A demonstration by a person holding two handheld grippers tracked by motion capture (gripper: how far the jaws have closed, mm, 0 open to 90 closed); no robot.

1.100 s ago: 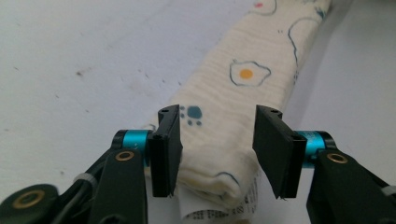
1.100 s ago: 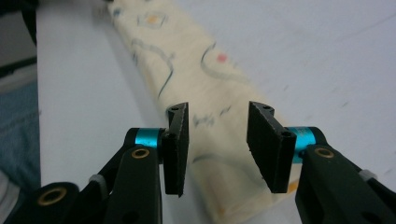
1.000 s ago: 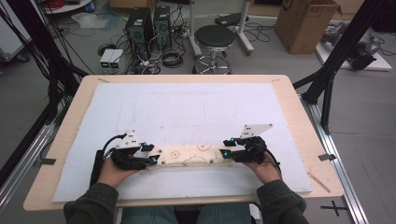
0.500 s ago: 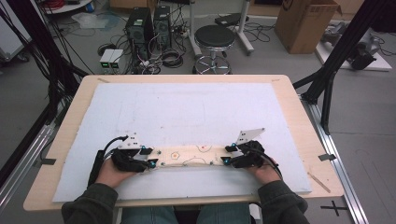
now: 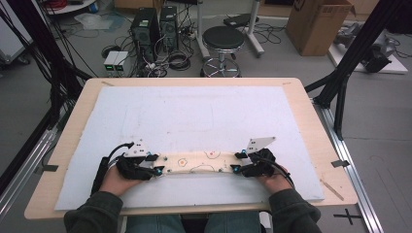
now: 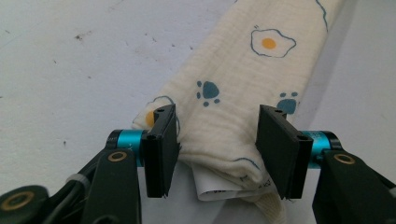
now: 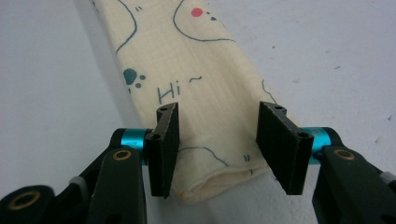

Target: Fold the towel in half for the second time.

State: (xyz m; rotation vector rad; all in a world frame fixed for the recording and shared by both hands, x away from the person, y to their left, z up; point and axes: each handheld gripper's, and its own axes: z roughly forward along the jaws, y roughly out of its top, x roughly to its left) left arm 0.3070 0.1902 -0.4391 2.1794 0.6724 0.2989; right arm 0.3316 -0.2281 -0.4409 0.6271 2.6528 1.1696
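Observation:
A cream cloth (image 5: 199, 162), folded into a long narrow strip with fried-egg and paw prints, lies on the white mat (image 5: 204, 111) near the table's front edge. My left gripper (image 5: 158, 164) is at the strip's left end, open, its jaws either side of the cloth (image 6: 233, 79). In the left gripper view (image 6: 217, 140) a white label (image 6: 210, 186) pokes out from under the folded end. At the strip's right end my right gripper (image 5: 236, 162) is open too. Its jaws (image 7: 224, 140) straddle the cloth (image 7: 201, 60), printed "Hi".
The mat covers most of the wooden table (image 5: 194, 81). On the floor beyond the far edge are a black stool (image 5: 223, 41), computer towers (image 5: 155, 24) with cables, and a cardboard box (image 5: 318, 24). Black frame posts stand at both sides.
Both hands and the cloth strip have shifted slightly toward the near edge of the table. The jaws stay at the strip's two ends.

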